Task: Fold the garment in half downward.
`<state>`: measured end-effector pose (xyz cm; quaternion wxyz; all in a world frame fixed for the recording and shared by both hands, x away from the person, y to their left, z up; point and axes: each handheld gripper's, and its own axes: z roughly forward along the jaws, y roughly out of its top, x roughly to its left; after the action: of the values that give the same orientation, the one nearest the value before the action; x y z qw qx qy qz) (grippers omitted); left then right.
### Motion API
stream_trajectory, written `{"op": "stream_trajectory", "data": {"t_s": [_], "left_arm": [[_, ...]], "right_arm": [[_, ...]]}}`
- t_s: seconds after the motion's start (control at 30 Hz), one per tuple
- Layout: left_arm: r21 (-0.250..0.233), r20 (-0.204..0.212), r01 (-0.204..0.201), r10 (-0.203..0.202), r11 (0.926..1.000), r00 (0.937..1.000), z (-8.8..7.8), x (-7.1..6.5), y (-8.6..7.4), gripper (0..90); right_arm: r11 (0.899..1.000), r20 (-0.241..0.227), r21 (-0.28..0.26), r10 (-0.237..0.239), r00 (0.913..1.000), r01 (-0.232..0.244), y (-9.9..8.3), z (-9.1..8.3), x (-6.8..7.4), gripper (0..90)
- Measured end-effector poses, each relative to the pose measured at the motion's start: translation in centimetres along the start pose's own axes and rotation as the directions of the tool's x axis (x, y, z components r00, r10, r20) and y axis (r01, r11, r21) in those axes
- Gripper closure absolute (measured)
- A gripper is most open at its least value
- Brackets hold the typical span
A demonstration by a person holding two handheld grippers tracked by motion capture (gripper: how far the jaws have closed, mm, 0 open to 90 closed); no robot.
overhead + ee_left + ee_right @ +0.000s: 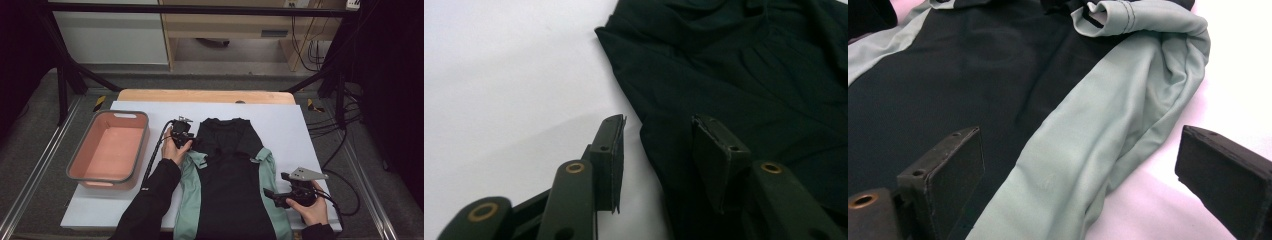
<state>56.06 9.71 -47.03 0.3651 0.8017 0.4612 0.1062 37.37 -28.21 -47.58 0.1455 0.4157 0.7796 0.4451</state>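
A black garment (227,175) with pale green side panels (270,170) lies flat on the white sheet (285,125). My left gripper (192,145) is at the garment's upper left edge. In the left gripper view its jaws (656,130) stand apart: one is over the white sheet, the other over the black cloth (744,75), and the cloth's edge runs between them without being pinched. My right gripper (270,196) is low at the garment's right side. It is wide open (1080,145), with the green panel (1108,125) lying between its jaws.
A pink bin with a grey rim (144,140) stands on the left of the sheet with nothing in it. The wooden table edge (200,96) shows behind the sheet. Black frame legs and cables (345,150) run along the right.
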Motion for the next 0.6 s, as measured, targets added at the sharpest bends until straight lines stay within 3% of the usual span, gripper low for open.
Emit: {"op": "stream_trajectory", "data": {"t_s": [0.13,0.33,0.6], "left_arm": [[0.008,0.005,0.0,0.0,1.0,1.0,0.18,-0.23,-0.03,59.7],[0.027,0.017,0.001,-0.002,0.9996,0.9999,0.16,-0.63,-0.04,72.0],[0.029,0.009,-0.019,0.019,0.9994,0.9998,0.28,-0.86,-0.08,79.1]], "right_arm": [[1.0,-0.001,0.007,-0.004,1.0,0.004,0.02,0.01,-0.01,4.6],[1.0,0.004,0.013,-0.004,1.0,0.004,0.03,0.09,-0.01,1.9],[1.0,0.034,-0.011,0.028,0.999,-0.028,0.22,0.1,-0.11,0.9]]}}
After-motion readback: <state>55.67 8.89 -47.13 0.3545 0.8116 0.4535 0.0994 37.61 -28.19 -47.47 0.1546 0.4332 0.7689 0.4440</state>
